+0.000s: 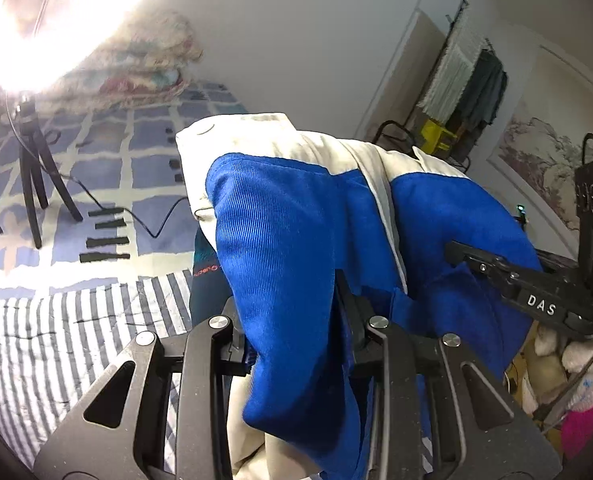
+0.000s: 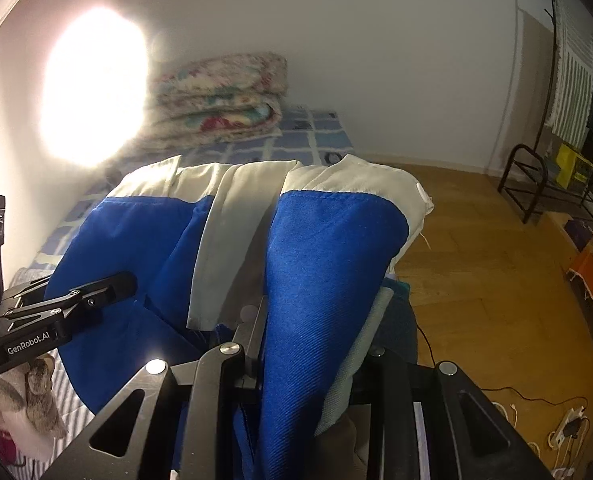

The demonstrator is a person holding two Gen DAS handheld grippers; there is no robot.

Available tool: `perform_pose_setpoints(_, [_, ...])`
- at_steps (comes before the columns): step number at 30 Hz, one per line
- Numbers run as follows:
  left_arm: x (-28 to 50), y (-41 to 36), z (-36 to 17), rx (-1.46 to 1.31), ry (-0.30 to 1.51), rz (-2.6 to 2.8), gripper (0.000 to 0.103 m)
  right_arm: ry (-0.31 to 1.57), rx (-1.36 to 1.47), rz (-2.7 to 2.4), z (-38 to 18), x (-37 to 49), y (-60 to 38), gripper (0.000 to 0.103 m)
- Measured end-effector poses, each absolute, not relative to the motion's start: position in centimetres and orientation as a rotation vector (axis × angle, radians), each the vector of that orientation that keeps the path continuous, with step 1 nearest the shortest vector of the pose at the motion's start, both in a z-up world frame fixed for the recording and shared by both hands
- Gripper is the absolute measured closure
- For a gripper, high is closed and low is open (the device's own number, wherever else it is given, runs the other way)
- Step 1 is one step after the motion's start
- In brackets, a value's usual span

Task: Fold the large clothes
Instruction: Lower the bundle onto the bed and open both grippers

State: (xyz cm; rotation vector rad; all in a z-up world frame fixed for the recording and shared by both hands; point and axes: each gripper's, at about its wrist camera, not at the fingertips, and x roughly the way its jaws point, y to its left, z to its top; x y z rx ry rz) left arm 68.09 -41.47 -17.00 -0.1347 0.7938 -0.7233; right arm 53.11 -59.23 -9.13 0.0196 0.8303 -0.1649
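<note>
Left wrist view | left gripper [image 1: 292, 320] clamped on blue-and-cream garment [image 1: 280, 220], right gripper [image 2: 308, 344] likewise | garment held off striped bed [image 1: 56, 340], evidently to align edges for folding | tripod [image 1: 36, 184], folded quilt [image 2: 224, 96] beyond.

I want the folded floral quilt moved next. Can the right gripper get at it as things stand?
Probably not: the right gripper is shut on the blue and white garment, which hangs between it and the floral quilt.
</note>
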Motion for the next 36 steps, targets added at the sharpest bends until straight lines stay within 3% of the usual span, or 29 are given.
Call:
perform_pose_setpoints(3, [69.9,-42.2,-20.5,-0.083,0.882,-0.645,0.069,0.866,-0.008,-0.193,-11.7,54.8,-60.1,0.077])
perform_pose_setpoints(5, [71.1,-42.3,-23.1,-0.036,0.989,-0.550,0.057,0.906,-0.016,-0.239,-13.4,55.8,-61.1,0.072])
perform_pose_setpoints(7, [72.0,-41.1,-24.9,-0.113,1.045,-0.512,0.046,0.942,0.039,-0.296,-14.8,56.2,-62.8,0.050])
perform_pose_setpoints(8, [72.0,-40.7,-24.9,-0.133,1.039,-0.502,0.040,0.944,0.060,-0.347,-15.3,56.1,-63.7,0.046])
perform_pose_setpoints(10, [71.7,-40.4,-24.6,-0.120,1.025,-0.502,0.039,0.939,0.087,-0.427,-15.6,55.4,-65.1,0.039])
perform_pose_setpoints(20, [66.4,-36.8,-19.4,-0.089,0.899,-0.502,0.040,0.840,0.108,-0.418,-12.7,50.5,-64.2,0.039])
perform_pose_setpoints(28, [57.4,-33.4,-12.7,-0.075,0.770,-0.558,0.040,0.743,0.038,-0.335,-8.4,48.0,-58.9,0.039])
perform_pose_setpoints(36, [46.4,-29.2,-6.1,-0.043,0.644,-0.570,0.040,0.629,0.042,-0.227,-2.8,39.7,-52.5,0.038])
